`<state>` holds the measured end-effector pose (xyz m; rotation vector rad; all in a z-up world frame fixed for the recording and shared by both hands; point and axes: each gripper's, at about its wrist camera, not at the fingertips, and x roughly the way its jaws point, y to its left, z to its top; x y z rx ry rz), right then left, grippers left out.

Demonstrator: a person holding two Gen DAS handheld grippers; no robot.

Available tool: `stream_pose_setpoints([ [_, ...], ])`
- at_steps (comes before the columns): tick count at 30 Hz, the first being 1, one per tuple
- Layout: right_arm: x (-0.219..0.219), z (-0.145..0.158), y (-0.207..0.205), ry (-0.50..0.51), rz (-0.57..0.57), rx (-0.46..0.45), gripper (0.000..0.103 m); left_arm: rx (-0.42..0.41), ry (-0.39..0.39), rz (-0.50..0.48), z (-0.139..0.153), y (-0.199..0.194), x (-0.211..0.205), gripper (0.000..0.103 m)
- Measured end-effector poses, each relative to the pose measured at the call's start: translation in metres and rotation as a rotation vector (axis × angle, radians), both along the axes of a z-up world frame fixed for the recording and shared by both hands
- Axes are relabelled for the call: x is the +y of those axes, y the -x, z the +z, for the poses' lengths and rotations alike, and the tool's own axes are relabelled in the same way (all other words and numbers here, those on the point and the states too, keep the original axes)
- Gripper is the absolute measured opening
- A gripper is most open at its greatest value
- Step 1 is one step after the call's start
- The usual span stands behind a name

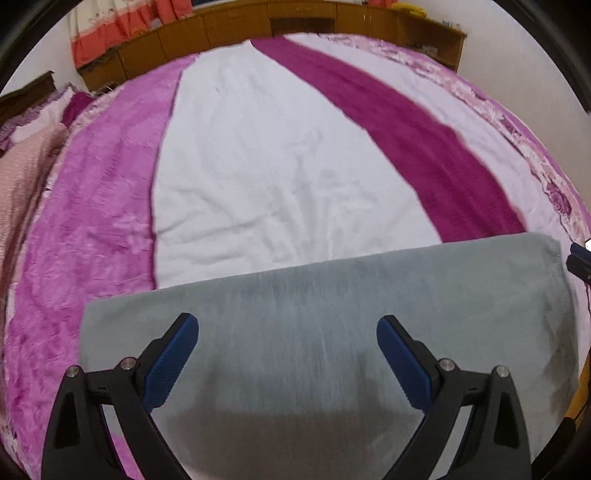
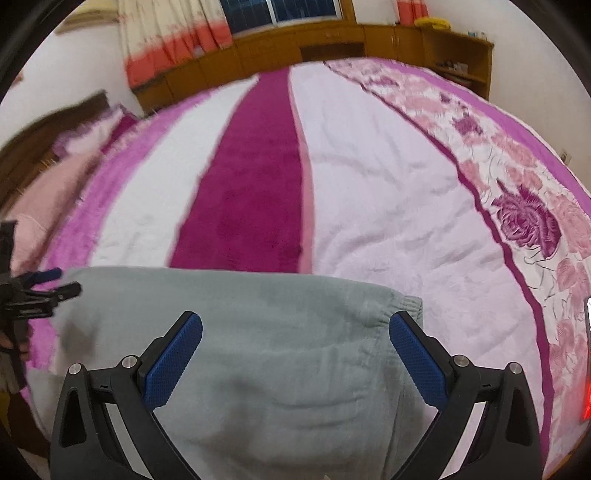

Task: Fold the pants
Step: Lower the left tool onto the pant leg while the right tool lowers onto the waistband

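You have one pair of grey pants, soft and folded into a broad band, elastic cuff at its right end, lying across the near edge of the striped pink bedspread. Your left gripper and right gripper both hover spread wide, holding nothing.

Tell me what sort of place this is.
Most likely a home bedroom: the grey pants lie on a wide bed under a pink, white and magenta striped blanket, with a wooden headboard cabinet and a curtained window behind.
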<state>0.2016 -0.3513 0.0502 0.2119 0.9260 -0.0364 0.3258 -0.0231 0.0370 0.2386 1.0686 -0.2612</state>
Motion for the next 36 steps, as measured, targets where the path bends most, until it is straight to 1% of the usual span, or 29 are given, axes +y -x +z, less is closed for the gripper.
stream_pose_setpoints([
  [3,-0.004,-0.017,-0.012,0.025,0.006,0.029,0.098,0.029,-0.005,-0.026,-0.017,-0.017,-0.004,0.100],
  [8,-0.009,-0.044,-0.029,0.093,0.002,0.067,0.098,0.050,-0.073,-0.071,-0.041,-0.039,-0.013,0.100],
  [9,-0.007,-0.050,-0.032,0.121,0.008,0.069,0.098,0.055,-0.083,-0.083,-0.045,-0.042,-0.014,0.100],
  [11,0.005,-0.057,-0.035,0.223,0.051,0.082,0.098,0.058,-0.088,-0.113,-0.051,-0.046,-0.016,0.101],
  [13,0.010,-0.059,-0.037,0.266,0.073,0.082,0.098,0.065,-0.087,-0.145,-0.057,-0.047,-0.016,0.101],
  [15,0.008,-0.061,-0.039,0.251,0.074,0.084,0.098,0.063,-0.073,-0.152,-0.062,-0.050,-0.013,0.103],
  [17,0.006,-0.063,-0.041,0.227,0.088,0.086,0.098,0.080,-0.035,-0.134,-0.066,-0.052,-0.009,0.103],
  [19,0.005,-0.066,-0.044,0.210,0.095,0.087,0.098,0.096,-0.024,-0.140,-0.068,-0.055,-0.007,0.103],
  [24,0.006,-0.069,-0.045,0.202,0.104,0.076,0.099,0.116,-0.040,-0.137,-0.068,-0.057,-0.009,0.102],
  [26,0.006,-0.069,-0.045,0.196,0.105,0.074,0.098,0.117,-0.032,-0.128,-0.067,-0.062,-0.011,0.099],
  [27,0.006,-0.068,-0.044,0.196,0.105,0.072,0.096,0.112,-0.033,-0.125,-0.066,-0.063,-0.010,0.098],
  [29,0.008,-0.066,-0.042,0.190,0.118,0.061,0.088,0.089,-0.045,-0.112,-0.065,-0.057,-0.015,0.095],
  [30,0.009,-0.065,-0.040,0.194,0.132,0.057,0.081,0.085,-0.052,-0.100,-0.064,-0.056,-0.017,0.094],
  [31,0.012,-0.063,-0.038,0.203,0.146,0.053,0.072,0.085,-0.058,-0.091,-0.063,-0.055,-0.019,0.091],
  [32,0.014,-0.061,-0.036,0.207,0.164,0.048,0.067,0.086,-0.061,-0.091,-0.062,-0.054,-0.021,0.085],
  [33,0.016,-0.059,-0.036,0.210,0.170,0.046,0.058,0.088,-0.061,-0.099,-0.060,-0.053,-0.023,0.082],
  [34,0.017,-0.058,-0.035,0.215,0.173,0.044,0.048,0.089,-0.061,-0.108,-0.059,-0.052,-0.025,0.073],
  [35,0.018,-0.057,-0.033,0.212,0.180,0.040,0.041,0.091,-0.060,-0.118,-0.057,-0.050,-0.028,0.062],
  [36,0.018,-0.055,-0.032,0.204,0.185,0.036,0.033,0.091,-0.060,-0.123,-0.056,-0.048,-0.030,0.057],
])
